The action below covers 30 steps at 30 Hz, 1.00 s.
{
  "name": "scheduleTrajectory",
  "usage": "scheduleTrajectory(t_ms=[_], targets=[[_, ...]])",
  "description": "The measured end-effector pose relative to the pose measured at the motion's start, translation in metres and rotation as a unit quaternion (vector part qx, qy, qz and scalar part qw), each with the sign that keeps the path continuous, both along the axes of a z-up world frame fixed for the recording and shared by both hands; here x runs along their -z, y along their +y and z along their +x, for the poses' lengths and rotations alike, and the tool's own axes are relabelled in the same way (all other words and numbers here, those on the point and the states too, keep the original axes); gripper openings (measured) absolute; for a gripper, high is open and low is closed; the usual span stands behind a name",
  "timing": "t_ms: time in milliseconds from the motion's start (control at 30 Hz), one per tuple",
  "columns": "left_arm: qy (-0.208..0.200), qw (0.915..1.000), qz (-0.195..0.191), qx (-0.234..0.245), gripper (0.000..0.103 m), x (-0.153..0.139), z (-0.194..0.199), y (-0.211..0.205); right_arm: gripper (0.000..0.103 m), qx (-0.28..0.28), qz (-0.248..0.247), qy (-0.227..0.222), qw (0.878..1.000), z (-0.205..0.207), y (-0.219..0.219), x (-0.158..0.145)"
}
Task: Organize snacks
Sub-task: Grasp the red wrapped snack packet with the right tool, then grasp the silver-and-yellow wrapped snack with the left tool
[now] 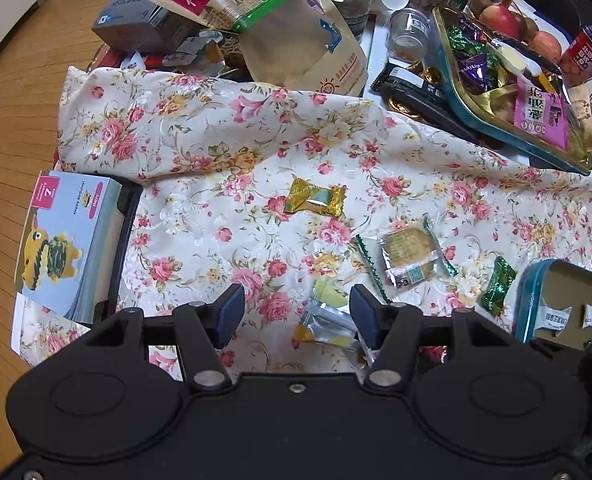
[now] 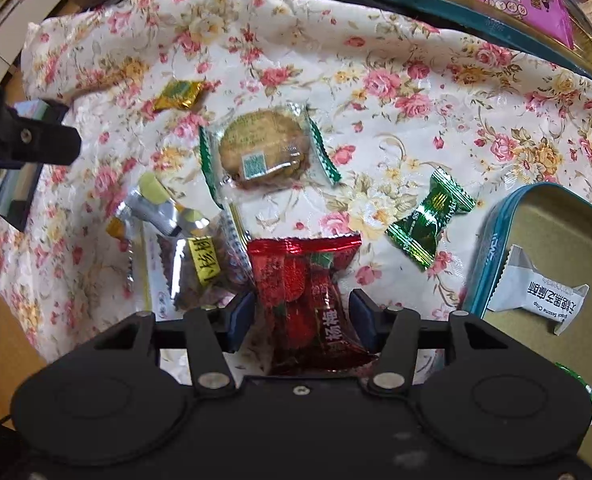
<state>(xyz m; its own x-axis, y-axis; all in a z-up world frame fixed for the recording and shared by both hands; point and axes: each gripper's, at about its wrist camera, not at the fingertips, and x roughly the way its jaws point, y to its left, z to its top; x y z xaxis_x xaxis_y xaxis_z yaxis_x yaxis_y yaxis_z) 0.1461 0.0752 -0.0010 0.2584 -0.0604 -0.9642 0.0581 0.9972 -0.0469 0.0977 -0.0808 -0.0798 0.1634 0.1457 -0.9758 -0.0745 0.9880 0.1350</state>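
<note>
Right tool [image 2: 301, 316]: I have it pointing steeply down, jaws spread around the red strawberry packet [image 2: 307, 300]; the left pad sits just at the wrapper's edge, the right pad shows a sliver of gap, so I cannot call it a firm pinch yet.
Red packet's long axis: it runs away from me, along the line of the fingers, so the jaws close across its narrow width, which I judge the right way round.
Left tool [image 1: 296, 314]: spread and empty; the silver-and-yellow sweet [image 1: 327, 322] lies between the pads, nearer the right one, touching neither as far as I can see.
Which hand is nearer: the right for the red packet, the left for the silver sweet.
Where it should go: the open teal tin [image 2: 491, 252] sits to the right of the red packet, near, with white sachets already inside; my guess is a short carry rightward.
In the way: the green twisted candy [image 2: 429, 220] lies between packet and tin on the flowered cloth [image 2: 415, 60] covering the bench.
Other strays: round biscuit pack [image 2: 264, 148] and gold candy [image 2: 178, 94] further out.
</note>
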Motion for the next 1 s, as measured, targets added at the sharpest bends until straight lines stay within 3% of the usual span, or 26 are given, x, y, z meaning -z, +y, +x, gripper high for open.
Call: scheduleTrajectory(t_ms=[233, 367, 467, 633, 767, 1000], targets=[[-0.008, 0.9999, 0.001, 0.011, 0.062, -0.003, -0.003, -0.005, 0.055, -0.028, -0.014, -0.002, 1.0, 0.001, 0.007, 0.002], [0.002, 1.0, -0.005, 0.006, 0.062, 0.001, -0.002, -0.003, 0.041, -0.046, 0.009, -0.028, 0.999, -0.001, 0.014, -0.006], [0.001, 0.9999, -0.013, -0.001, 0.062, -0.001, 0.001, 0.002, 0.037, -0.044, 0.042, -0.051, 0.997, -0.003, 0.016, -0.015], [-0.007, 0.9996, -0.02, -0.021, 0.062, -0.005, 0.007, 0.013, 0.032, -0.014, 0.068, -0.037, 0.997, 0.004, 0.009, -0.02], [-0.006, 0.9986, -0.041, -0.034, 0.062, -0.005, 0.01, 0.022, 0.032, 0.043, 0.116, -0.035, 0.992, 0.01, -0.017, -0.033], [-0.013, 0.9973, -0.03, -0.066, 0.062, 0.009, 0.022, 0.015, 0.032, 0.115, 0.144, -0.076, 0.98, 0.015, -0.047, -0.063]])
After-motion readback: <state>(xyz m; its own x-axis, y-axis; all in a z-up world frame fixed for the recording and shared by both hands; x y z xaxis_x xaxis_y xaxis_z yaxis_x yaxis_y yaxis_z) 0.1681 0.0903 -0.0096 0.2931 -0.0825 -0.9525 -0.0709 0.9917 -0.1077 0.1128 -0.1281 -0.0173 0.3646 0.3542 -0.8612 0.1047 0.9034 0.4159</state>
